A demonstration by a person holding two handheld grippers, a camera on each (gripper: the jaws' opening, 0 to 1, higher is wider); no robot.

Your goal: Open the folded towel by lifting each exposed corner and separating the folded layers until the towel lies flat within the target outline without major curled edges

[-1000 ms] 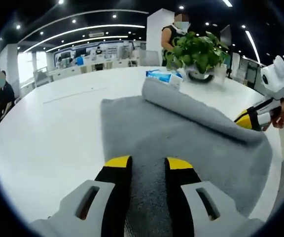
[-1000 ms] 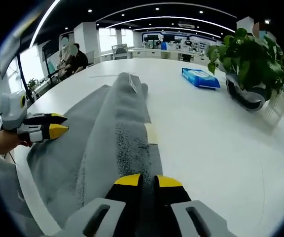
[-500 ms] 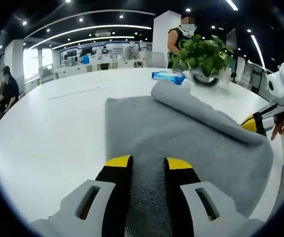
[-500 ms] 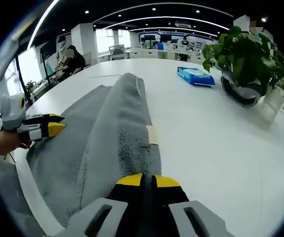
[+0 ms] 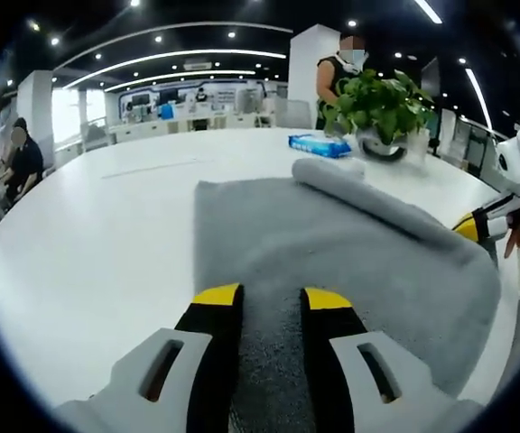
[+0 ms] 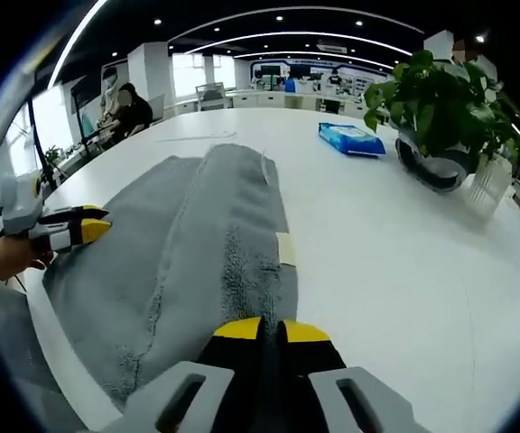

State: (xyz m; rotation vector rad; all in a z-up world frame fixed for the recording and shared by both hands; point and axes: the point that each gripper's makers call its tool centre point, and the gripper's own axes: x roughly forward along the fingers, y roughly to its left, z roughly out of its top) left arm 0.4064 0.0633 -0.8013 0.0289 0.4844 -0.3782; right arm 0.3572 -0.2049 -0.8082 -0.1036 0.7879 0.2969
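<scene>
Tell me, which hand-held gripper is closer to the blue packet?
The right hand-held gripper. It grips the gray towel on the edge facing the blue packet. The left hand-held gripper is at the towel's opposite edge, farther away.

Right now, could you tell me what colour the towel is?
Plain grey towel, best in the left gripper view.

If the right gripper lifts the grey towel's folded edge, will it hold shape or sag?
Likely sag: the grey towel drapes in a soft rolled fold and hangs over the table edge, so it looks floppy. Its nappy pile probably grips the white table rather than sliding. The right gripper seems shut on it, so the layer should trail along behind.
</scene>
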